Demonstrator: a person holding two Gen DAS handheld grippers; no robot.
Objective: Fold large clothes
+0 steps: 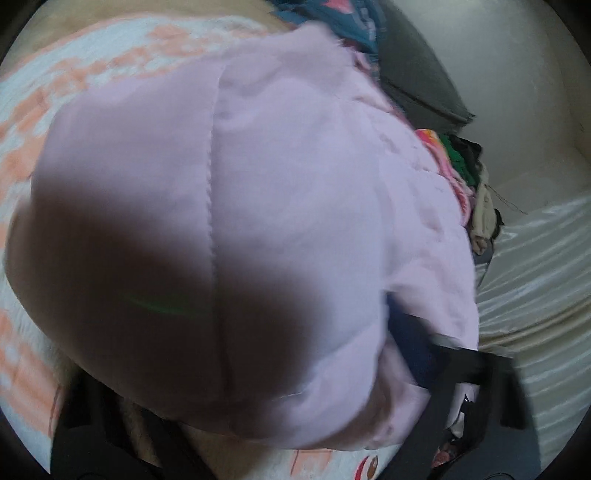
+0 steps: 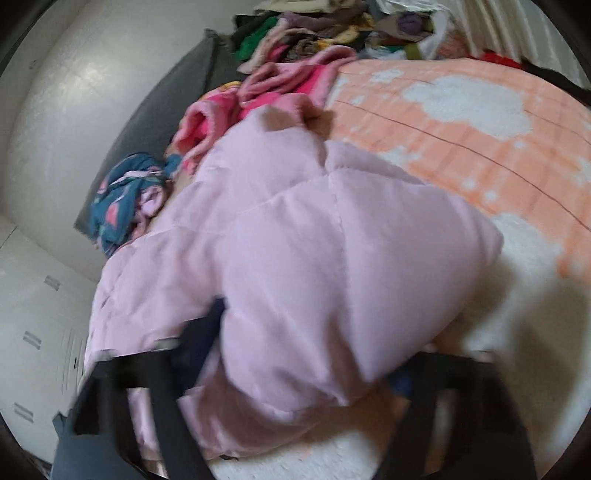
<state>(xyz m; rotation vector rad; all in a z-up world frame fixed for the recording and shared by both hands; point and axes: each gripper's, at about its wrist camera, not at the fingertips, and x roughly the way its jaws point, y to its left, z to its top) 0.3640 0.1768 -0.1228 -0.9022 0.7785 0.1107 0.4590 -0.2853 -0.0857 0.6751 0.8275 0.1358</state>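
Observation:
A puffy pale-pink quilted jacket [image 1: 258, 184] lies bunched on an orange-and-white blanket [image 1: 92, 74] and fills the left wrist view. My left gripper [image 1: 258, 376] has a thick fold of it between its jaws. The right finger [image 1: 461, 365] presses its blue pad into the fabric, and the other finger is mostly hidden under the bulge. In the right wrist view the same jacket [image 2: 295, 240] bulges up between the fingers of my right gripper [image 2: 306, 350]. Both of its blue pads dig into the padding. The picture is blurred.
Past the jacket, a pink fleece garment [image 2: 266, 88], a blue patterned garment [image 2: 122, 195] and a heap of mixed clothes [image 2: 314, 33] lie along a grey pillow [image 2: 166, 96]. The blanket [image 2: 461, 122] stretches to the right. White cabinet fronts [image 2: 29, 314] stand at the left.

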